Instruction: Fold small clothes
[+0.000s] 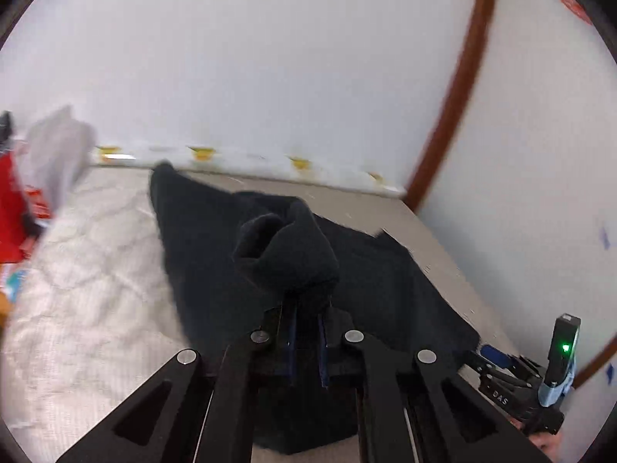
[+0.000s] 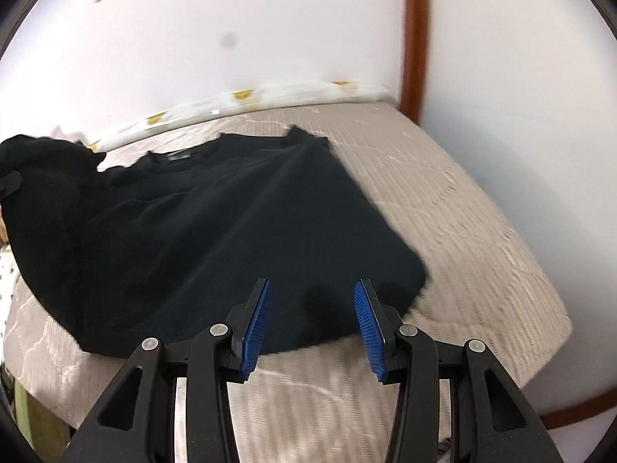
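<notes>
your left gripper (image 1: 306,332) is clamped on a bunched-up bit of the black shirt (image 2: 216,227), and that bit is lifted up off the bed (image 2: 462,231). the rest of the shirt lies spread on the bed. your right gripper (image 2: 312,316) has its blue pads (image 2: 257,324) wide apart, right over the near edge of the shirt, holding nothing. i think you are folding one side over, so lift slow, carry the bit across, and lay it flat. pinch the near edge with your right gripper so the shirt does not slide.

only the left view shows the pinch up close, and a pile of clothes (image 1: 46,166) far off. only the right view shows the whole shirt.
</notes>
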### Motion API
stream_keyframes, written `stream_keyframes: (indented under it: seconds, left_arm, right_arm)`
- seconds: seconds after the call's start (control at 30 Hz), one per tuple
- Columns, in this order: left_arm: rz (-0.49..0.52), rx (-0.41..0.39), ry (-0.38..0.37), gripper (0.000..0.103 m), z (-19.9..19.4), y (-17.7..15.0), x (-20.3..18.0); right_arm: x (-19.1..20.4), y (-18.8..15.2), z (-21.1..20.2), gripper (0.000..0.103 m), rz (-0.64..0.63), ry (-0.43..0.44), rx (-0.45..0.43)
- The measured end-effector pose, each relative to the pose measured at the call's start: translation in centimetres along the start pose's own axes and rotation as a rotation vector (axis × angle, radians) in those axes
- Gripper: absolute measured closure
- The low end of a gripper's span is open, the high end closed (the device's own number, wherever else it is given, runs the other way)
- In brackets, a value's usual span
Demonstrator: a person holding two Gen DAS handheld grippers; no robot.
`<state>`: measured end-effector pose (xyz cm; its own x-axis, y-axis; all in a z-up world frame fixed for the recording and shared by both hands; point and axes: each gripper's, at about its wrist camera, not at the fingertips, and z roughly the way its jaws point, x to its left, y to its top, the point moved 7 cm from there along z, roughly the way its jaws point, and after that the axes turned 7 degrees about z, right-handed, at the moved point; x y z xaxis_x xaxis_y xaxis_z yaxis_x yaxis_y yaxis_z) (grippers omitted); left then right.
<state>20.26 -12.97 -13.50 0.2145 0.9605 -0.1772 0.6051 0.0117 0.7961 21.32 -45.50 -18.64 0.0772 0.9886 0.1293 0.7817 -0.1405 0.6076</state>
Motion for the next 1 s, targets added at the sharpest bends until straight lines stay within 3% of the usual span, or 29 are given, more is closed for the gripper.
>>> stream_keyframes:
  seconds: [0.17,0.37,0.7,0.77,0.87,1.0]
  left_arm:
    - [0.002,0.102,-0.098,0.095,4.1,-2.1,-2.7]
    - [0.049,0.166,-0.091,0.095,6.0,-3.8,-3.8]
    - [0.063,0.116,-0.094,0.086,2.0,-3.5,-2.4]
    - [0.055,0.103,-0.082,0.085,0.9,-3.6,-1.4]
    - [0.037,0.089,-0.067,0.074,-0.6,-4.2,0.3]
    - [0.001,0.102,-0.049,0.072,-1.8,-5.6,2.9]
  right_arm:
    - [-2.7,-0.3,0.2,0.059,0.013,-0.039,0.017]
    - [-2.3,-0.3,0.2,0.059,0.006,0.014,0.031]
    - [5.7,1.3,-1.7,0.050,-0.088,0.156,-0.024]
    - [7.4,1.4,-2.0,0.048,-0.094,0.194,-0.023]
    - [9.7,1.5,-2.3,0.044,-0.101,0.244,-0.018]
    - [13.0,1.3,-2.3,0.039,-0.129,0.306,-0.002]
